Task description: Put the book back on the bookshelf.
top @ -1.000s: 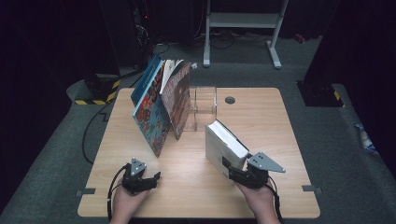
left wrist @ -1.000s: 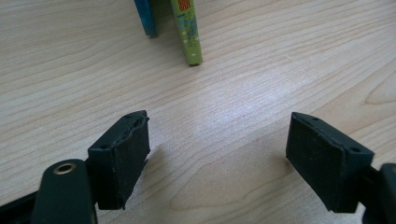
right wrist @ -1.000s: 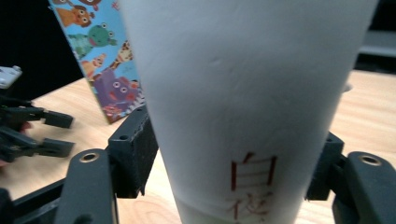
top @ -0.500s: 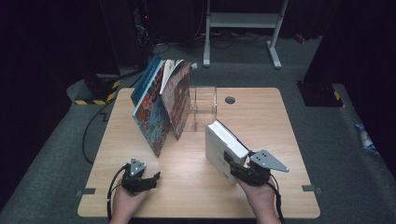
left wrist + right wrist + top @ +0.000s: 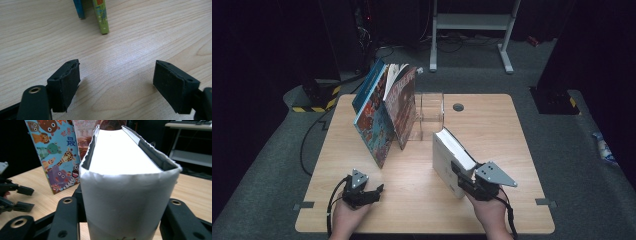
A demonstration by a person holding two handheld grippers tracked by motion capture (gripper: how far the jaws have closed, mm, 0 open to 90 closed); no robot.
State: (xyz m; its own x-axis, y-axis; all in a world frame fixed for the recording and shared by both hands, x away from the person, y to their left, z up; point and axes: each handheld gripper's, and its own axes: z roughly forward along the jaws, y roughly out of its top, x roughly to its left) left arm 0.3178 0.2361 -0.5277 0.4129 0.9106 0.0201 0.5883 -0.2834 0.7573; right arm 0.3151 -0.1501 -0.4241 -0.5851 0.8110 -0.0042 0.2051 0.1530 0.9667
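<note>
Your right gripper (image 5: 460, 176) has just been closing its jaws on the white book (image 5: 451, 157), which stands upright on the table (image 5: 492, 125). You're securing the grip; next, lift it toward the clear stand (image 5: 430, 113), avoiding the leaning picture books (image 5: 382, 117). Your left gripper (image 5: 373, 192) rests wide, empty.

Your thick white book (image 5: 451, 156) stands upright on its edge on the table's near right part, pages up.
</note>
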